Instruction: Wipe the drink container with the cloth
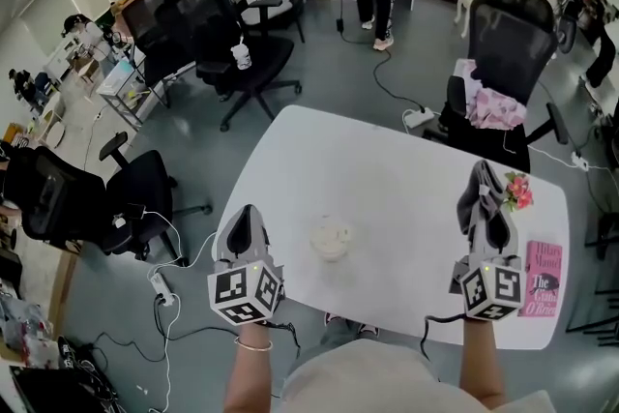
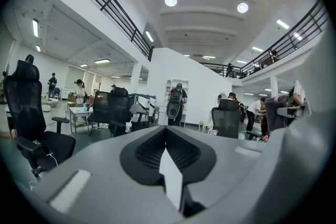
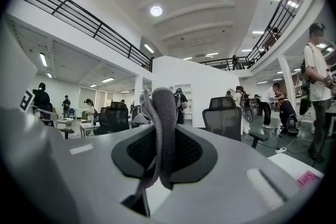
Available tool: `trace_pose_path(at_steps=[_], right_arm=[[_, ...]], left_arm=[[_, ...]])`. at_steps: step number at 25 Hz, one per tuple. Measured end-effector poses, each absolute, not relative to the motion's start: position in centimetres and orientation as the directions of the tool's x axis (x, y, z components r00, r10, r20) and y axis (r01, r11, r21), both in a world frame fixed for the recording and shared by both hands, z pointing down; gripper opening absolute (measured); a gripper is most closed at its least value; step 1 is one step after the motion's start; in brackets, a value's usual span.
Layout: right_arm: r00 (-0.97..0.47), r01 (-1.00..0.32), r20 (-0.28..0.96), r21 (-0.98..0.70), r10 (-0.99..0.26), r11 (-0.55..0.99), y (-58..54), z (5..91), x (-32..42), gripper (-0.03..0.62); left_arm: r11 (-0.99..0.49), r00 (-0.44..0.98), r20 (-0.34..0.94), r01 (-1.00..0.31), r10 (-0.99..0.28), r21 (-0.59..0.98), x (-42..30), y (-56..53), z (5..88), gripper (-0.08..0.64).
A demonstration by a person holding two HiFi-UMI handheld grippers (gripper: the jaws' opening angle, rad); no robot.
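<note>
Nearest the head camera, two bare forearms (image 1: 253, 372) are seen reaching forward, each ending in a marker cube (image 1: 245, 293) with a gripper beyond it.

The left hand-held gripper (image 1: 244, 213) is held about level over the near left corner of the white worktop (image 1: 387, 169). Its jaws are pressed together, and nothing is seen between them in the left gripper view. A narrow white strip is seen at the seam where they meet.

The right hand-held gripper (image 1: 482, 177) is held over the right part of the worktop. Its jaws are closed on a grey cloth (image 1: 484, 200). In the right gripper view the cloth (image 3: 163, 134) is seen pinched at the seam. A rounded fold stands up above the jaws, and a thin edge trails down towards the camera.

The drink container (image 1: 332, 237), pale and round as seen from above, is set on the worktop between the two grippers. It is touched by neither. It lies just to the right of the left hand-held gripper and close to the near edge. It is well apart from the right hand-held gripper and the cloth, which are off to its right.

A pink book (image 1: 544, 280) is laid flat just right of the right gripper, by the worktop's near right corner. Pink flowers (image 1: 518, 191) are seen beside the cloth. Beyond the far edge a black office chair (image 1: 508, 53) is drawn up, with pink fabric (image 1: 493, 106) lying on its seat. More chairs and trailing cables are spread over the grey floor (image 1: 338, 73).
</note>
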State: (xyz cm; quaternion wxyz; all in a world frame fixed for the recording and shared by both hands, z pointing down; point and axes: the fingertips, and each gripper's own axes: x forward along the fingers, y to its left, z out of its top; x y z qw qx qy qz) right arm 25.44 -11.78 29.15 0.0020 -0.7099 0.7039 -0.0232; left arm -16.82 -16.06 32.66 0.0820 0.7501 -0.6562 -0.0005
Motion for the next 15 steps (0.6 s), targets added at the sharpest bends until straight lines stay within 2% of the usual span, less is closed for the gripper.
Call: trace_pose_path(at_steps=[15], right_arm=[[0.009, -0.998, 0.047, -0.063, -0.999, -0.012, -10.9, 29.6, 25.8, 0.071]], left_arm=[[-0.141, 0.155, 0.105, -0.982, -0.982, 0.127, -16.2, -14.9, 33.0, 0.0]])
